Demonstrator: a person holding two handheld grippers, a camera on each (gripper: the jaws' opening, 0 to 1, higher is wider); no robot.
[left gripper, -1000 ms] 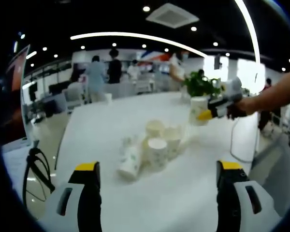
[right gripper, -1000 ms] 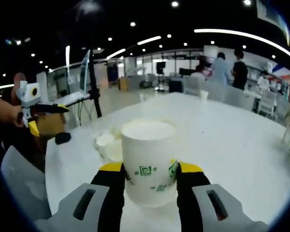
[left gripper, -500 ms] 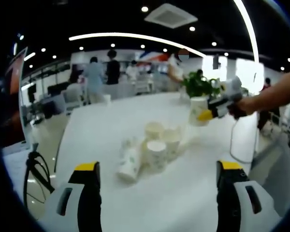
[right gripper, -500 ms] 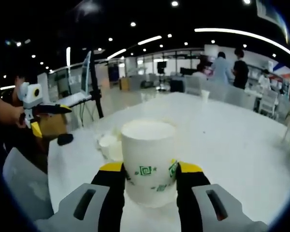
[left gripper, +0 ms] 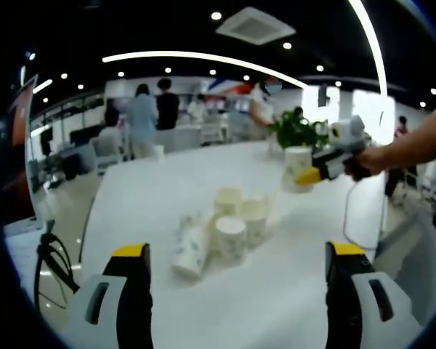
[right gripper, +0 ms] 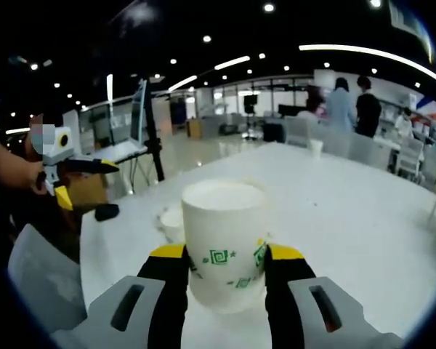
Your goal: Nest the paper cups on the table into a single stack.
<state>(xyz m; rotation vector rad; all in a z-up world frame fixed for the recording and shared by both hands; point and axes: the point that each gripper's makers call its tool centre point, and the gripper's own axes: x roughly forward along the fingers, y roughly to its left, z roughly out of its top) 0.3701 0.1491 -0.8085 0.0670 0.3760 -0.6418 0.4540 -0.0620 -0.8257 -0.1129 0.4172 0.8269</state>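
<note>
White paper cup (right gripper: 222, 243) with green print is clamped upright between the right gripper (right gripper: 221, 262) jaws, held up over the round white table (right gripper: 363, 218). Left gripper (left gripper: 236, 254) has its jaws spread wide with nothing between them. Rest of the paper cups (left gripper: 229, 225) sit bunched mid-table, one tipped on its side (left gripper: 191, 247), others upright.

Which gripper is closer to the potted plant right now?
Right. The right gripper, clamped on a paper cup, is held up just in front of the potted plant; the left gripper hangs back at the table's near side.
</note>
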